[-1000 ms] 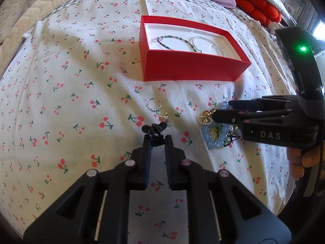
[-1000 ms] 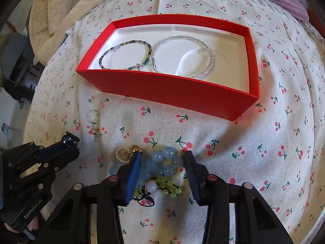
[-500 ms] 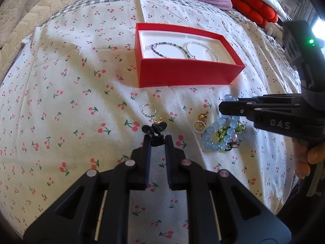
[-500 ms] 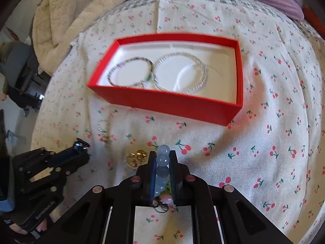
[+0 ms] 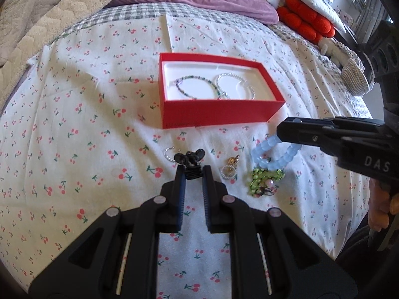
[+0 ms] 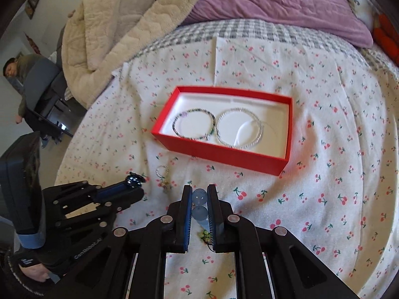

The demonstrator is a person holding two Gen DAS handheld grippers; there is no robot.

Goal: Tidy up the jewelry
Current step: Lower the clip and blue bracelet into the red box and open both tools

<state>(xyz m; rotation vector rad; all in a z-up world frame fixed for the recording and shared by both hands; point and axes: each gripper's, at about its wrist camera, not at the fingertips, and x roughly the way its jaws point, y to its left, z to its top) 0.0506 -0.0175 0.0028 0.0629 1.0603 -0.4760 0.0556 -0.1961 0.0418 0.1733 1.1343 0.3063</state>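
Bed [image 5: 74, 114], covered by a white sheet printed with cherries; a purple pillow [image 6: 286, 0] and a cream quilt [image 6: 112, 25] lie at its far end.

Red box [image 5: 214, 113], open, white inside, resting on the sheet past both grippers. It holds two bracelets flat on its floor: a dark beaded bracelet [image 6: 194, 124] to the left and a silver bracelet [image 6: 240, 128] to the right, just beside each other.

Left hand-held gripper [image 5: 192, 172], jaws drawn narrow, clamped on a small black clip [image 5: 190, 159] with two round lobes that stick out past the fingertips, above the sheet in front of the box.

Right hand-held gripper [image 6: 199, 195], jaws narrow, pinching a blue bead bracelet [image 5: 271, 153] by two of its pale beads. In the left wrist view the loop hangs from the tips, its low end at a cluster of green beads [image 5: 265, 180] on the sheet; whether the two are joined cannot be told.

Gold charm [image 5: 230, 167] with a small pearl ring, lying on the sheet between the black clip and the green beads.

Small silver ring [image 6: 162, 171] with a dangling charm, on the sheet near the box front, just past the left gripper's tips.
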